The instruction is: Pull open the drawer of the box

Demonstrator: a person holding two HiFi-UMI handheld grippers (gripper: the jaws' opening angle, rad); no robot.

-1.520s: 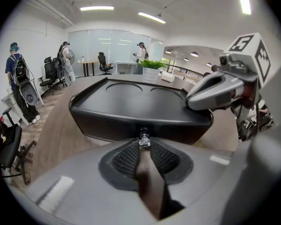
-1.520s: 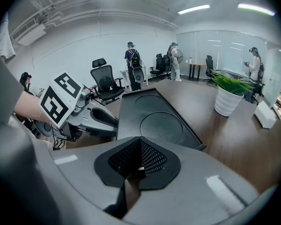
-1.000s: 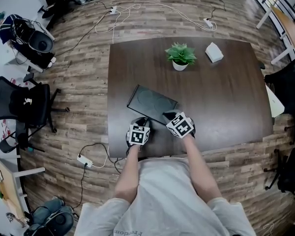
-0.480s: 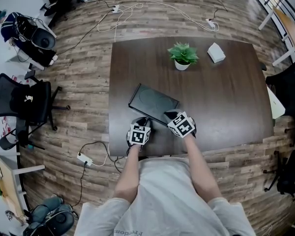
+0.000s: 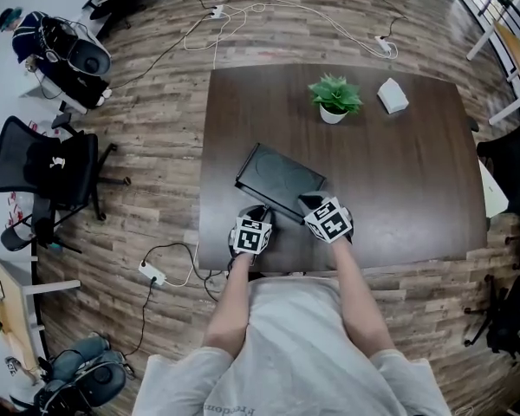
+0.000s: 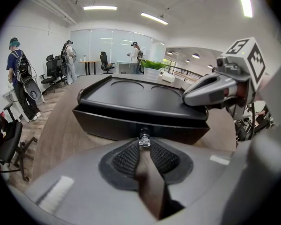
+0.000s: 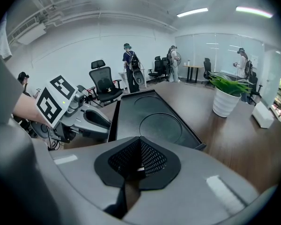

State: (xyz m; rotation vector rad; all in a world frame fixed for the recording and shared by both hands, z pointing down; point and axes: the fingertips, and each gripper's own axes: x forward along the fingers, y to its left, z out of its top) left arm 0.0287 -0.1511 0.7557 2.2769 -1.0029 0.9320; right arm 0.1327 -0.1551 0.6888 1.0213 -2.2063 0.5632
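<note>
My left gripper is at the front of the black box. Its fingers are pinched together on the small shiny knob in the middle of the drawer front. The drawer face sits just under the lip of the box top, and I can't tell if it's out at all. My right gripper has its fingers pressed together with nothing held. The tip is down on the box top at the near right corner, and the left gripper view shows it resting there. The box lies flat on the table, close to the front edge and toward the left side, and it's turned askew to the table edges. Its top has two shallow round dents. A potted plant and a small white block sit near the far edge, well apart from the box and close to each other. Both my arms reach in over the front edge, with the grippers side by side at the box's near end.
</note>
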